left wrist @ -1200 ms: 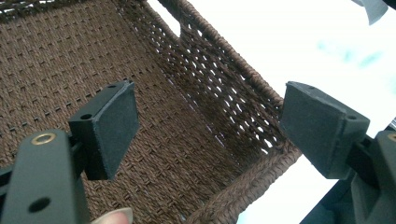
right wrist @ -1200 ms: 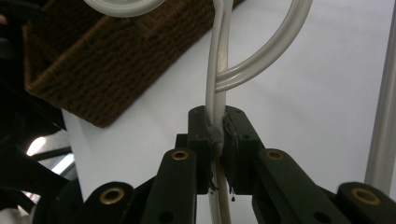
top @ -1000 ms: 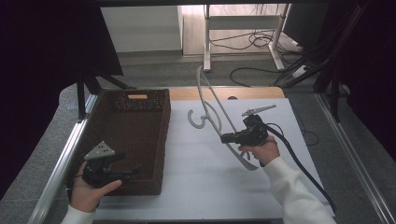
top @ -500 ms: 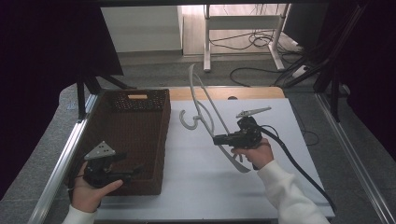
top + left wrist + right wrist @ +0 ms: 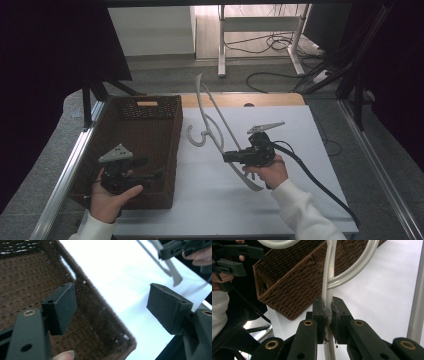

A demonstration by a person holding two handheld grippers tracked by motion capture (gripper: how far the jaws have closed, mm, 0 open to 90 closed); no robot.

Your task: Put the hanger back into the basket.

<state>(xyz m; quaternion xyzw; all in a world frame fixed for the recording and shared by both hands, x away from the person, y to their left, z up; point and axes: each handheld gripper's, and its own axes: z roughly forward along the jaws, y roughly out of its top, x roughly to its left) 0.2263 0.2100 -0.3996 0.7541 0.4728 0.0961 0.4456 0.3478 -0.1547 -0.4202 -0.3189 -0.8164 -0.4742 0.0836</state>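
High view shows our right gripper (image 5: 231, 156) clamped on the white hanger (image 5: 216, 131), its long axis raised beside the basket (image 5: 172, 150), where our left gripper (image 5: 155, 175) waits wide and empty.

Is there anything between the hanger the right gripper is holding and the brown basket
Nothing visible. The right gripper holds the hanger over bare white table beside the basket, whose inside looks empty. The left gripper hovers open above the basket's near end.
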